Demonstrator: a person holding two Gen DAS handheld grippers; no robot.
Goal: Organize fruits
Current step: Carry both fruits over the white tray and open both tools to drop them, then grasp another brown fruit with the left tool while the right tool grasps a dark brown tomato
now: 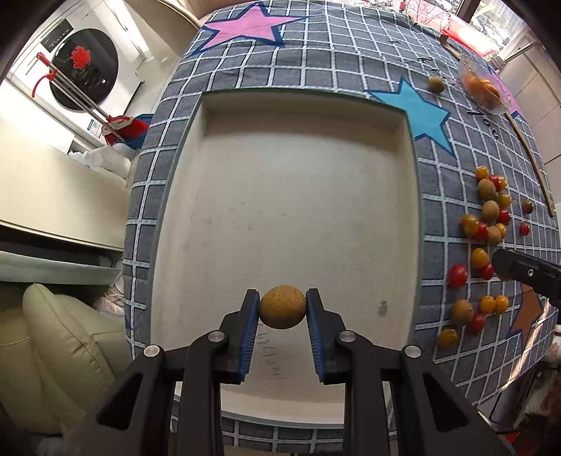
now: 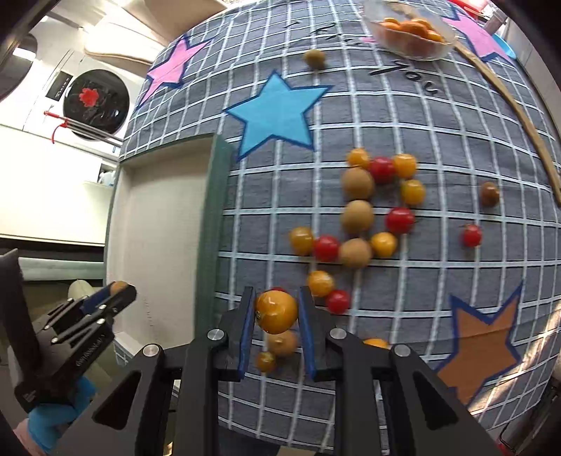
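Observation:
My left gripper (image 1: 282, 307) is shut on a brown longan (image 1: 282, 306) and holds it over the near end of the beige tray (image 1: 287, 196). It also shows in the right wrist view (image 2: 117, 291), over the tray (image 2: 157, 224). My right gripper (image 2: 275, 310) is shut on a yellow cherry tomato (image 2: 276, 311), lifted above the cloth. A loose pile of red and yellow tomatoes and brown longans (image 2: 357, 214) lies on the cloth right of the tray; the pile also shows in the left wrist view (image 1: 489, 210).
A clear bowl of orange fruit (image 2: 412, 33) stands at the far right, with a lone longan (image 2: 314, 58) near it. A curved wooden strip (image 2: 519, 112) lies along the right side. The table's left edge drops to a sofa (image 1: 63, 336) and a washing machine (image 1: 84, 70).

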